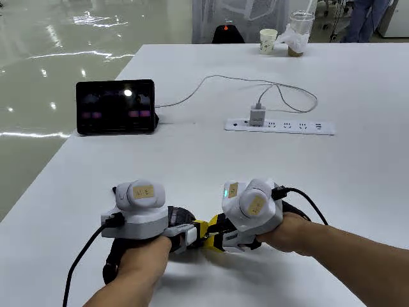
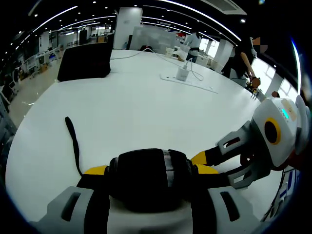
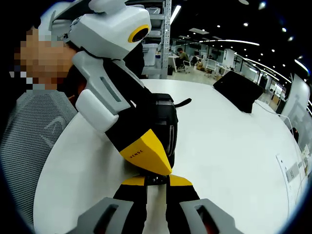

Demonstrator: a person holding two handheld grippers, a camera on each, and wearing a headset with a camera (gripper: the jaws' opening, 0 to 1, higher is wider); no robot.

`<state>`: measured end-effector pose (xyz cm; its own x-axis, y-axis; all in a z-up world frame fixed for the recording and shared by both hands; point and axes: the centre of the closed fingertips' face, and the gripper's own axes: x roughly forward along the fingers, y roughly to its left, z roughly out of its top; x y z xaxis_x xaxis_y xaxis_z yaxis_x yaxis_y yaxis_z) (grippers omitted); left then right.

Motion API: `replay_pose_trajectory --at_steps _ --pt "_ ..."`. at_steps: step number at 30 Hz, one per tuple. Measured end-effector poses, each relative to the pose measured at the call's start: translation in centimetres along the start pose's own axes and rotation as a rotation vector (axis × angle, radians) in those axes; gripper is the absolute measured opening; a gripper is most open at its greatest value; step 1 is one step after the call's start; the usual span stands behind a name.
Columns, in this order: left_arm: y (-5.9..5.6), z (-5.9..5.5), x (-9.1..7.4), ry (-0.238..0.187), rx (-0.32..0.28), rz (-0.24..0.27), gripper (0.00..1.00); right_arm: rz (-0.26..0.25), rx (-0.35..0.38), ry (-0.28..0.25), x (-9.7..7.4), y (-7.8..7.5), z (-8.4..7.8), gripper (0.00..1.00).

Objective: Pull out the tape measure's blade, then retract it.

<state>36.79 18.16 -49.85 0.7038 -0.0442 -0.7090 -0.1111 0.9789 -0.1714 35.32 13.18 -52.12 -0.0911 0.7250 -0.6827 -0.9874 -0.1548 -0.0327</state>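
The tape measure (image 3: 165, 127) is clamped between the left gripper (image 2: 150, 168) jaws at the table's (image 1: 268, 166) 6 o'clock edge. The right gripper (image 3: 157, 181) is nearly closed, apparently on the blade tip.

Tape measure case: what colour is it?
Black; the tape measure shows best in the left gripper view.

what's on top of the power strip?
A white charger is plugged into the power strip, its cable running to the tablet. Whatever lies under the charger is covered.
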Motion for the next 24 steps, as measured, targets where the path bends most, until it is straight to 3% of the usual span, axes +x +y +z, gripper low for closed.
replay_pose_trajectory --at_steps 24 --pt "-0.01 0.01 0.16 0.007 0.008 -0.006 0.64 -0.005 -0.006 -0.004 -0.15 -0.04 -0.13 0.12"
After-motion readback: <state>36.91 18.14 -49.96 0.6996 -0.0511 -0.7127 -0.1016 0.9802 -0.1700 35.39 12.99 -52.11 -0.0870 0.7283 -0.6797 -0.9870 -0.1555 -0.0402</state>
